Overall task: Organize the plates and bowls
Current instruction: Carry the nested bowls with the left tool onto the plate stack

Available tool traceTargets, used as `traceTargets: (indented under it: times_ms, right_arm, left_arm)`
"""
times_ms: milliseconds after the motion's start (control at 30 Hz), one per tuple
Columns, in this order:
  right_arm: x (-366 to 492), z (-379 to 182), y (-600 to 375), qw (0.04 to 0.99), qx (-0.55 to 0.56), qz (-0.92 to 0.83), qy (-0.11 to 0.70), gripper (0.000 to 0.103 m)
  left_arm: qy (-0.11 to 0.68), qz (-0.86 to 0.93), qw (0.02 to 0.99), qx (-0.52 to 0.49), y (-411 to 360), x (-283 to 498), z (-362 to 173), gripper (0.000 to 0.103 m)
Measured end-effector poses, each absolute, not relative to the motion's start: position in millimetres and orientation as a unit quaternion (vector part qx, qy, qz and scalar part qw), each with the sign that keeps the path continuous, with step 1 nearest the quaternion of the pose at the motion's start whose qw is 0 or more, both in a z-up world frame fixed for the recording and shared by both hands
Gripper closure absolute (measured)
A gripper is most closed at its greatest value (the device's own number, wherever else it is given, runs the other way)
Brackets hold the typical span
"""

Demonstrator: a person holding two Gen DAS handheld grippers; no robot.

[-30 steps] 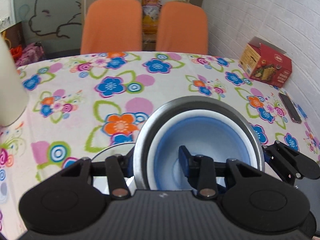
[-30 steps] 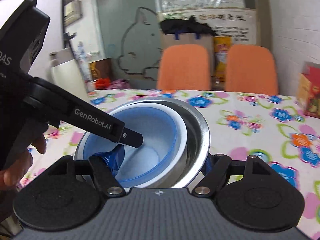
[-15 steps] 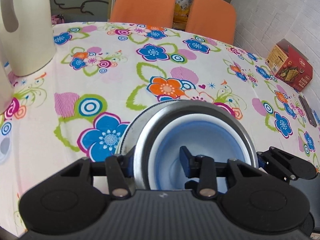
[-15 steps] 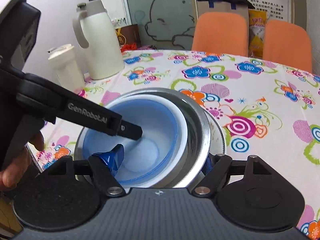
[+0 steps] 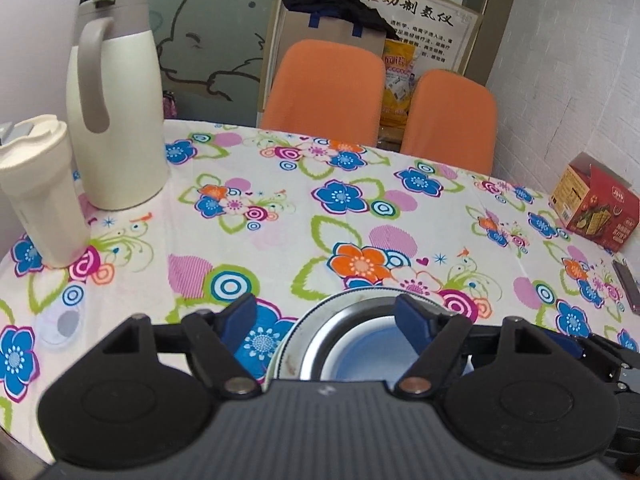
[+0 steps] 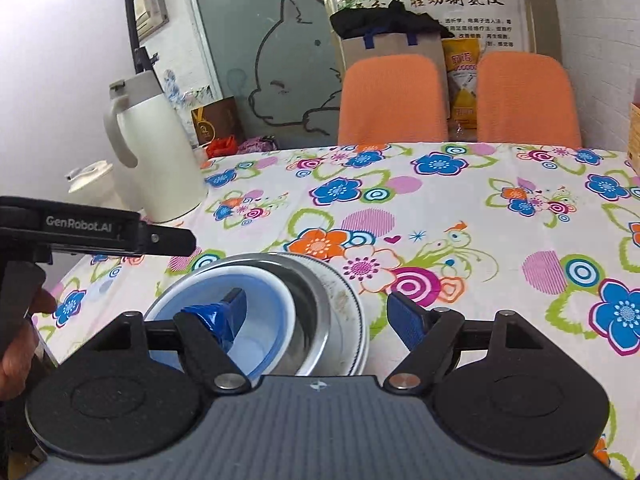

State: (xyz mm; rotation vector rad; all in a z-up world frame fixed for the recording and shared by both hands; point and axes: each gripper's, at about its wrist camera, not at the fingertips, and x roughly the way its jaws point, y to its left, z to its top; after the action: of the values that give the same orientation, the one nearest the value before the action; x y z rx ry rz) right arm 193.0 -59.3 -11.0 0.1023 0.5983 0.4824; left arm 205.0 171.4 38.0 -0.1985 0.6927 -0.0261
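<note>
A nested stack sits on the flowered tablecloth: a white plate [image 6: 352, 312], a steel bowl [image 6: 312, 292] on it, and a blue-and-white bowl [image 6: 256, 292] inside that. My right gripper [image 6: 316, 316] hangs over the stack's right side. One pad hovers over the blue bowl and the other is outside the plate rim, with cloth showing between. My left gripper [image 5: 326, 318] is behind the stack with its jaws opening. The steel bowl [image 5: 348, 316] lies below them and neither pad touches it. The left tool's black housing [image 6: 80, 224] and a hand [image 6: 16, 356] show at the left.
A tall white jug [image 5: 116, 132] and a cream tumbler [image 5: 38, 196] stand at the table's left edge. A red box [image 5: 596, 208] and a dark phone [image 5: 628, 284] lie at the right. Two orange chairs [image 5: 324, 88] stand beyond the far edge.
The left jaws have spread wide and come off the bowl rims they straddled. The stack now looks smaller and lower in both views, and the right pad no longer hugs the steel bowl.
</note>
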Motion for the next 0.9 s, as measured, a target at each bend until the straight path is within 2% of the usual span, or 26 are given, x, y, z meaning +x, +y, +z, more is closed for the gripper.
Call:
traceTargets:
  times_ms: [267, 333, 900]
  right_arm:
    - [194.4, -21.0, -104.7, 0.934, 0.100, 0.188, 0.286, 0.039]
    - [192.8, -23.7, -119.1, 0.937, 0.111, 0.170, 0.283, 0.038]
    - [200.2, -71.2, -238.7, 0.927, 0.229, 0.078, 0.285, 0.037]
  left_arm:
    - [0.325, -0.049, 0.934, -0.140, 128.1, 198.4, 41.6, 0.015]
    - [0.318, -0.052, 0.936, -0.144, 114.4, 198.0, 42.3, 0.004]
    - [0.343, -0.032, 0.930, -0.131, 9.5, 226.4, 23.6, 0.003]
